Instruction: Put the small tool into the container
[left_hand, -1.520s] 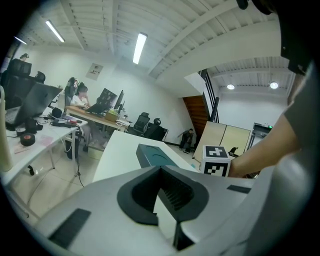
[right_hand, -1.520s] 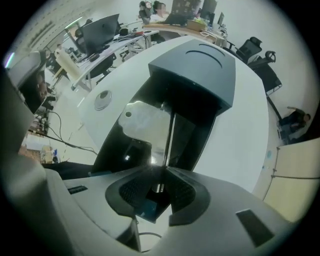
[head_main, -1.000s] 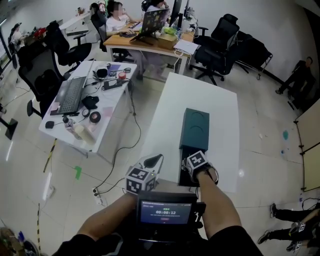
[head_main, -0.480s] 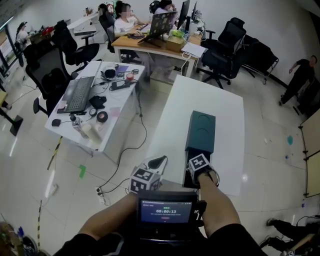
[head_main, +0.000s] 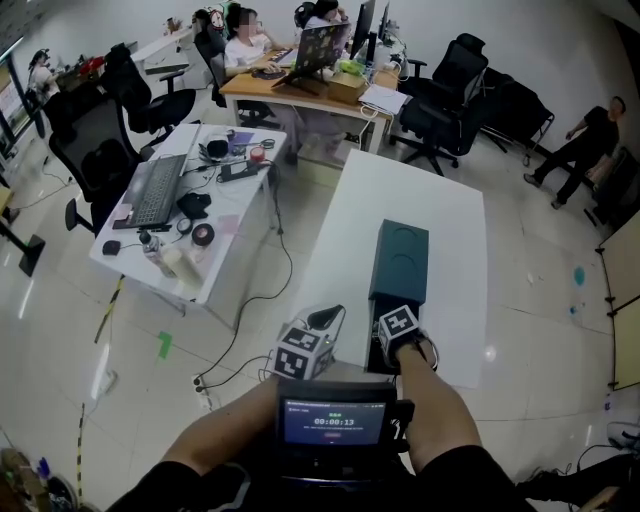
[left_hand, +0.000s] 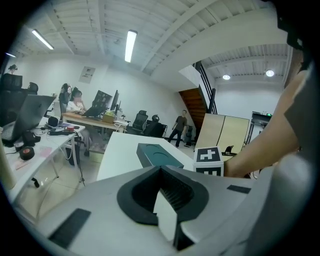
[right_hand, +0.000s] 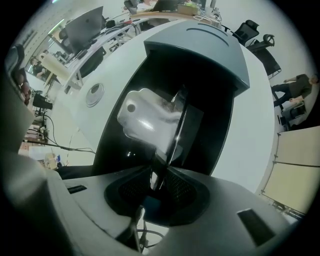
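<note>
A dark green long container (head_main: 401, 255) lies along the white table (head_main: 440, 200), with its near end open and black inside. My right gripper (head_main: 396, 324) hovers at that open end. In the right gripper view my right gripper (right_hand: 159, 174) is shut on the small tool (right_hand: 173, 134), a thin dark strip that reaches into the opening of the container (right_hand: 210, 47). A pale shiny shape (right_hand: 145, 120) shows inside, left of the tool. My left gripper (head_main: 328, 318) hangs by the table's near left corner, shut with nothing in it (left_hand: 161, 172).
A grey desk (head_main: 175, 215) with a keyboard, cables and small items stands at left. Office chairs (head_main: 445, 95) and a wooden desk with seated people are at the back. A person walks at far right (head_main: 585, 135). A screen unit (head_main: 335, 422) sits below me.
My left gripper has drifted a little right and forward toward the table corner. My right gripper has stayed at the container's open end with the tool.
</note>
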